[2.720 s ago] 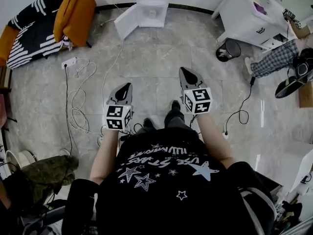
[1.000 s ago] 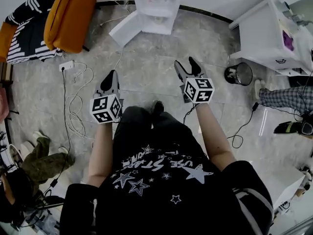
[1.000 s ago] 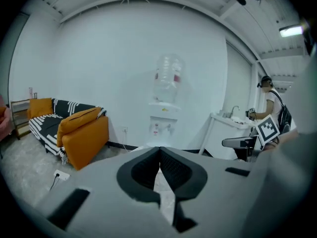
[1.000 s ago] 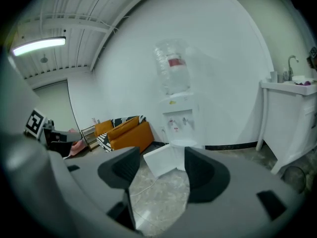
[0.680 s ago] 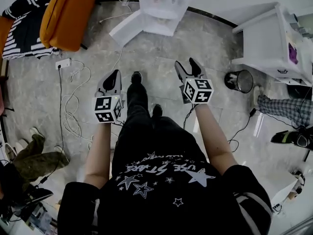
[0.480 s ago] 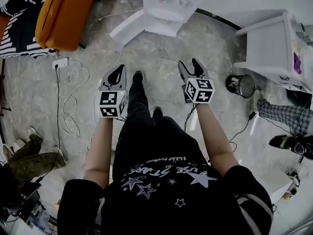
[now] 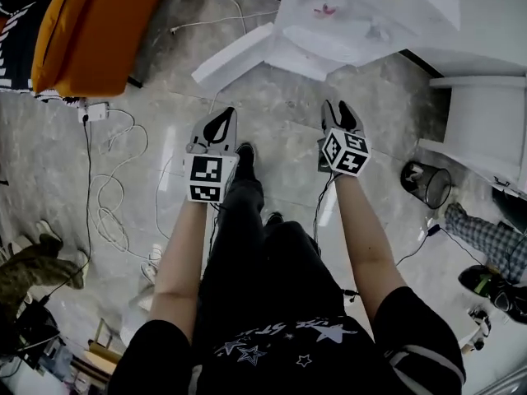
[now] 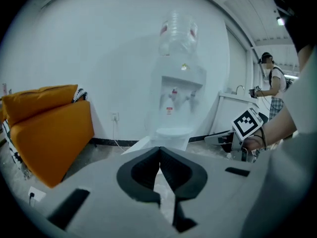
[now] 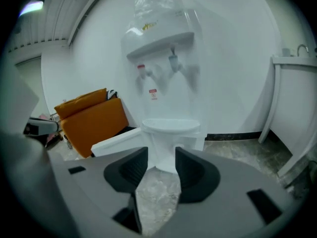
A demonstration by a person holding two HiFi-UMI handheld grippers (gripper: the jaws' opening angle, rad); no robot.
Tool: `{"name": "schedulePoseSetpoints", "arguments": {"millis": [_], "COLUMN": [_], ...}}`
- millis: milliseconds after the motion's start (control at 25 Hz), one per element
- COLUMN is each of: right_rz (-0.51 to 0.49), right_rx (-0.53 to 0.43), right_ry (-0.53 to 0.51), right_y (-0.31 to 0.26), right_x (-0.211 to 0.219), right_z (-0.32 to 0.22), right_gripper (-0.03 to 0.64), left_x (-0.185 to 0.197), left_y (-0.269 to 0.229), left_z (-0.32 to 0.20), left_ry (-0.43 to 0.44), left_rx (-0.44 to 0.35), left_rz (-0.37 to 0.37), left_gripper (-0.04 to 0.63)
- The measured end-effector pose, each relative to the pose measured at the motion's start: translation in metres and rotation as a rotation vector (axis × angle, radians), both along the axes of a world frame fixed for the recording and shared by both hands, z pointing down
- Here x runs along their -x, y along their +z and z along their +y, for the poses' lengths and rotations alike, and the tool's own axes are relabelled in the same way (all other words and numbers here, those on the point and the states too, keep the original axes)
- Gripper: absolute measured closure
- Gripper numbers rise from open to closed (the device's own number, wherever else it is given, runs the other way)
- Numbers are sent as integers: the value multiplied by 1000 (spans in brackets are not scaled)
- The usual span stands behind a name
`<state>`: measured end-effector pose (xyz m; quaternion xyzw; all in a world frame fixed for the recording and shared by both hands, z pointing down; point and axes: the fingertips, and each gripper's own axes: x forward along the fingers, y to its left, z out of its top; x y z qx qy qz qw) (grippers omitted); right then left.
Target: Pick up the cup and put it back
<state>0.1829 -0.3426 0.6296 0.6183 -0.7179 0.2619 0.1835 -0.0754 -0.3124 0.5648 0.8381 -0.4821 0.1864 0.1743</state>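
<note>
Facing the white water dispenser [image 9: 163, 48], right gripper [image 9: 161, 158], jaws just closing, holds nothing.

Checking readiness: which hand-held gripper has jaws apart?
The right hand-held gripper: jaws apart, just been closing, nothing between. The left hand-held gripper has touching jaws.

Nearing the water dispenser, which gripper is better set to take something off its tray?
Probably right: the right gripper, its jaws just closing somewhat, is open and empty and frames the dispenser tray; the left gripper is shut.
</note>
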Motion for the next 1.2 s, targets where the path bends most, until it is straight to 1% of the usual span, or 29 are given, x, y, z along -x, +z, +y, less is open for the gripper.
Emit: {"name": "schedulePoseSetpoints", "arguments": {"millis": [80, 160, 280, 360, 400, 520, 640, 680, 760, 880, 960, 1040, 1120, 1200], "right_rz": [-20, -26, 12, 23, 25, 44, 113, 138, 171, 178, 192, 211, 231, 223], "right_rx": [2, -3, 0, -2, -3, 8, 25, 31, 41, 68, 67, 35, 6, 14], "right_ry": [24, 30, 21, 24, 26, 36, 18, 7, 6, 47, 57, 66, 81, 80], "right_y": [37, 76, 136, 172, 189, 240, 286, 300, 321, 351, 364, 367, 365, 366], "right_x": [0, -1, -8, -15, -17, -21, -23, -23, -25, -32, -33, -34, -37, -38], "right_z": [-23, -45, -73, -93, -104, -138, -167, -176, -192, -206, -218, -231, -240, -242], "right_gripper": [445, 459, 479, 539, 543, 515, 471, 468, 471, 474, 476, 492, 536, 556], "left_x": [3, 3, -3, -7, -7, -2, 4, 5, 6, 4, 1, -2, -7, -10], "left_y": [39, 76, 128, 161, 176, 219, 255, 265, 281, 303, 316, 325, 332, 336], "left_z": [-9, -15, -23, -30, -35, -55, -71, -74, -80, -86, -91, -99, -104, -107], "left_ry": [-20, -19, 35, 78, 91, 102, 95, 95, 104, 120, 121, 126, 136, 148], "left_rx": [31, 55, 53, 48, 44, 34, 27, 24, 13, -7, -24, -45, -65, -79], "left_rz": [21, 41, 36, 22, 18, 19, 25, 27, 26, 33, 43, 52, 61, 60], "left_gripper": [584, 584, 584, 584, 584, 584, 584, 584, 584, 584, 584, 584, 584, 584]}}
